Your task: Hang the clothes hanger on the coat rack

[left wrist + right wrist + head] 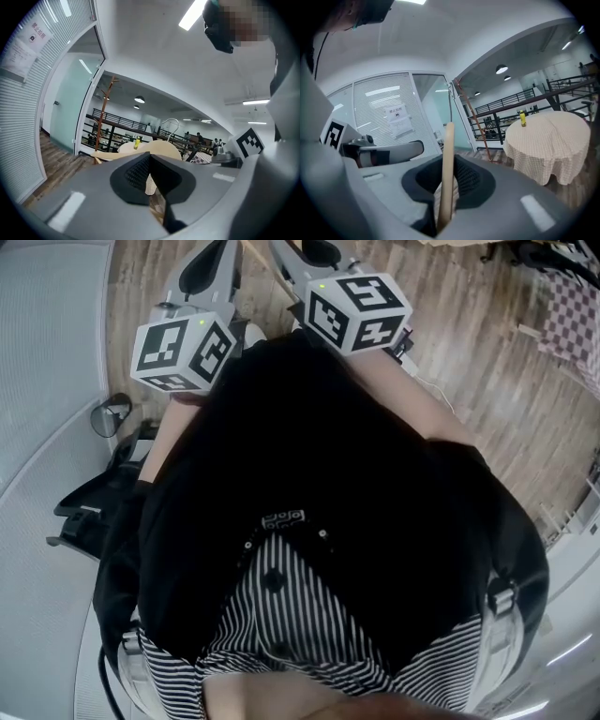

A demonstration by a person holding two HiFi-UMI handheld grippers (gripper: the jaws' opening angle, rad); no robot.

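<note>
Right gripper [446, 165] is clenched on the clothes hanger [448, 140], whose pale wooden arm stands edge-on between the pads and rises towards 12 o'clock. The grip sits on one arm rather than at the neck, so I judge the first risk to be the wood pivoting or sliding between the pads if it is swung quickly. That would leave the hook pointing the wrong way.

Left gripper [149, 157] has its jaws closed together with nothing seen between them. In its view the hanger's broad face shows just past the tips, and the metal hook [169, 123] arches up at about 1 o'clock. That hook does not show in the right gripper view, so aiming it by that view alone could miss the peg.

The coat rack [110, 96], a thin reddish-brown pole with short branches, stands well apart from both grippers. It is at about 11 o'clock in the left gripper view and 1 o'clock in the right gripper view, close to a glass partition [70, 108]. A pole that slender would likely rock or tip if the wooden arm struck it instead of the hook catching a branch.

A round table [543, 140] under a checked cloth carries a small yellow bottle [522, 118] at about 2 o'clock. A wide swing on that side could knock the bottle over. The head view shows mostly the person's torso, so it gives little guidance.
</note>
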